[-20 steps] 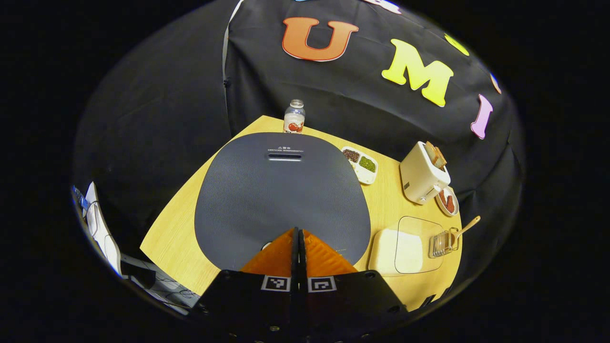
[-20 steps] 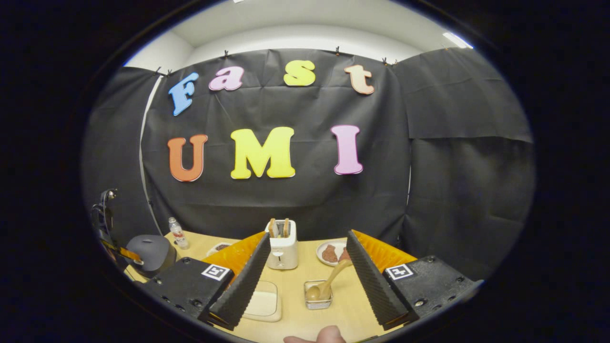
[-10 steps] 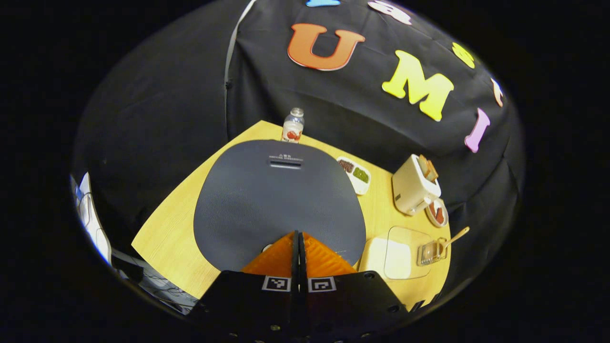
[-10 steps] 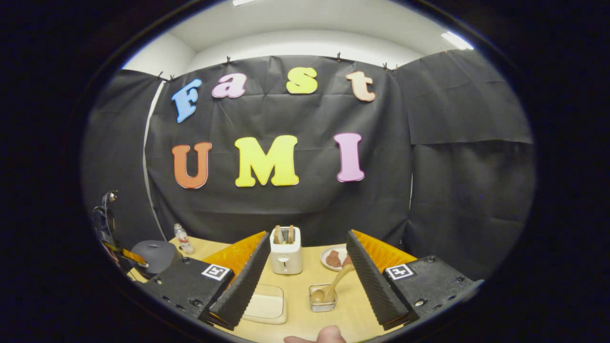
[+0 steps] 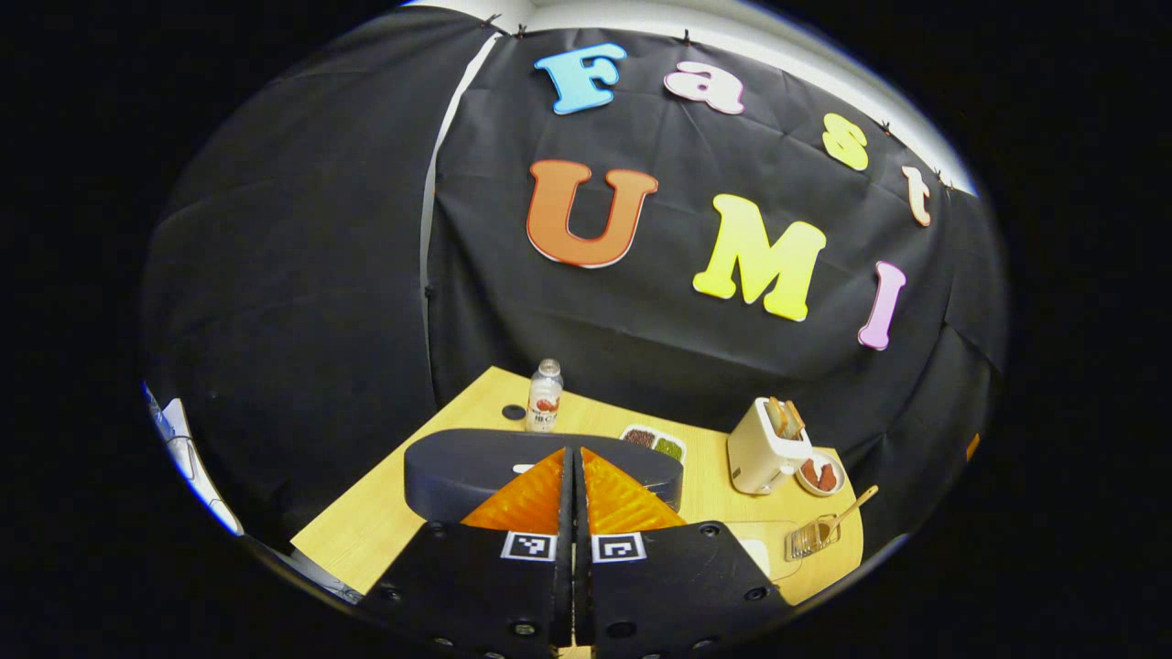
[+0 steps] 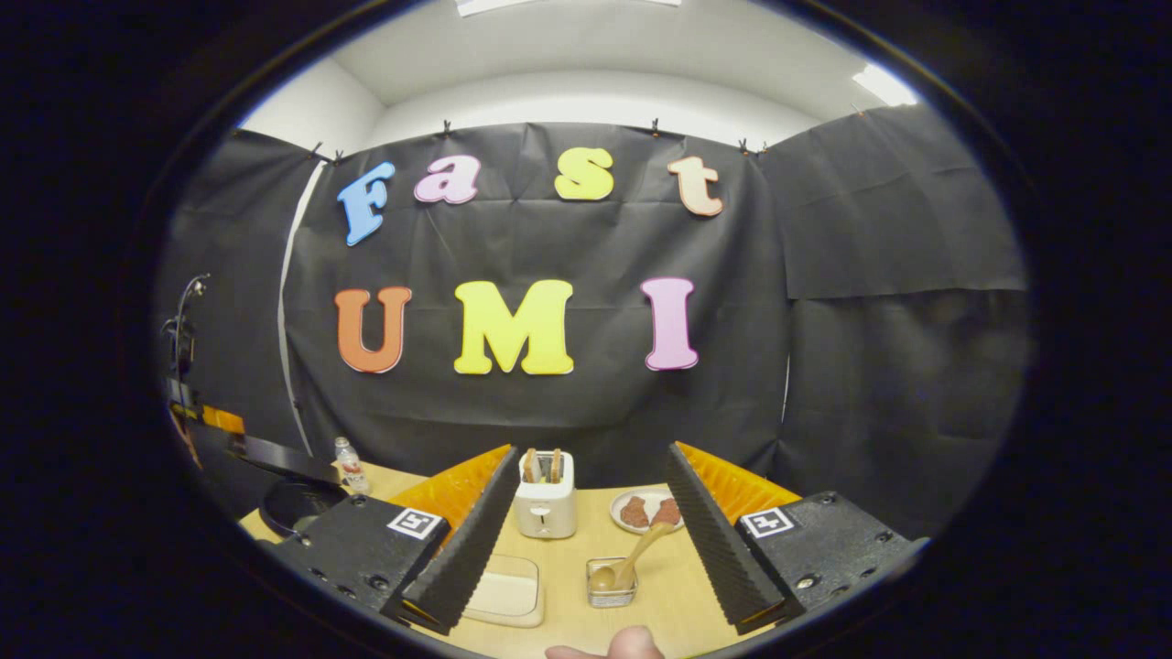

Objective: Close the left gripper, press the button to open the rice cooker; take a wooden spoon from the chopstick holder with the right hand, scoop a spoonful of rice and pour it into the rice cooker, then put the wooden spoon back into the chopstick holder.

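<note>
- The rice cooker (image 5: 458, 462) sits low in the left gripper view, just above centre of the bottom edge; in the right gripper view, at lower left, its lid (image 6: 284, 455) stands raised above the dark pot, so the button press appears to have worked.
- The left tool (image 5: 574, 476) has its orange fingers pressed flat together with nothing between them, a blunt tip suited to pushing a button; it hangs in front of the cooker.
- The wooden spoon (image 6: 627, 558) leans in the small chopstick holder (image 6: 611, 586), bottom centre of the right gripper view, handle tilted up to the right so it offers a free length to pinch.
- The right tool (image 6: 586, 513) is spread wide and empty, its fingers framing the holder from nearer the camera, likely lined up for the pick.
- A shallow lidded container (image 6: 508, 590) lies just left of the holder; it probably holds the rice, though I cannot tell.
- A toaster (image 6: 545, 494) and a small plate (image 6: 641, 511) stand farther back on the bench (image 6: 568, 549).
</note>
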### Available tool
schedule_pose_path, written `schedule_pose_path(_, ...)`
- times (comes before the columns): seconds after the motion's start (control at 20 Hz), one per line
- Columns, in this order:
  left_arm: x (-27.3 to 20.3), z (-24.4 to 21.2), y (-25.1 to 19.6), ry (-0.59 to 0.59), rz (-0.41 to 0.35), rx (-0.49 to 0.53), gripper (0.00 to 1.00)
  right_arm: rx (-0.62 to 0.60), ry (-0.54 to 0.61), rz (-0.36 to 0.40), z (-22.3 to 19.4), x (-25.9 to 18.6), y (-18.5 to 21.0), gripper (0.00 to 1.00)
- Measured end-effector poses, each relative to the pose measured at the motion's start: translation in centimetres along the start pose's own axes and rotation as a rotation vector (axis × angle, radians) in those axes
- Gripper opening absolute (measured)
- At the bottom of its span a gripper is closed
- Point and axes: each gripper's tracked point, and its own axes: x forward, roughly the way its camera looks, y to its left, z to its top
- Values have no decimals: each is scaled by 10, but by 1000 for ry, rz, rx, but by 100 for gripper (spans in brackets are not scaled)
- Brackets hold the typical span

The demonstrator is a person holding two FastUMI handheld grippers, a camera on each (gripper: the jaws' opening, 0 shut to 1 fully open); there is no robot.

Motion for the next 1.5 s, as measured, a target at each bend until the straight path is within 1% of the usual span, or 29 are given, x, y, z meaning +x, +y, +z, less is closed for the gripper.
schedule_pose_path(0.1, -6, 12, -4, -45, -24, -4, 1, -16, -2, 5, 2, -4, -5, 100)
schedule_pose_path(0.2, -11, 19, -2, -85, -15, 14, 0, -15, -5, -5, 1, -6, -13, 100)
schedule_pose_path(0.25, -17, 23, -5, -103, -17, 22, 16, -12, 6, -10, -3, -7, -17, 100)
schedule_pose_path(0.3, -23, 26, -11, -122, -31, 31, 4, -9, 18, -17, -8, -7, -21, 100)
schedule_pose_path(0.35, -27, 28, -18, -139, -44, 40, 8, -7, 28, -25, -11, -8, -26, 100)
schedule_pose_path(0.5, -42, 37, -24, -191, -43, 81, 48, 10, 51, -40, -21, -8, -38, 100)
schedule_pose_path(0.65, -52, 48, -28, -241, -29, 73, 88, 20, 75, -49, -33, -5, -48, 100)
schedule_pose_path(0.7, -58, 51, -29, -252, -25, 67, 87, 23, 85, -49, -39, -3, -50, 100)
schedule_pose_path(0.75, -62, 53, -31, -260, -24, 62, 94, 27, 97, -48, -45, -1, -52, 100)
schedule_pose_path(0.85, -68, 53, -33, -272, -16, 64, 94, 35, 122, -45, -59, 6, -56, 100)
schedule_pose_path(1.0, -72, 48, -35, -266, 0, 94, 94, 38, 161, -25, -81, 20, -56, 100)
schedule_pose_path(1.15, -71, 45, -37, -267, 26, 125, 94, 64, 232, 1, -110, 37, -55, 100)
schedule_pose_path(1.35, -66, 45, -58, -280, 20, 135, 94, 118, 316, 25, -149, 73, -57, 100)
schedule_pose_path(1.5, -54, 42, -69, -274, 34, 135, 94, 168, 387, 32, -183, 105, -65, 100)
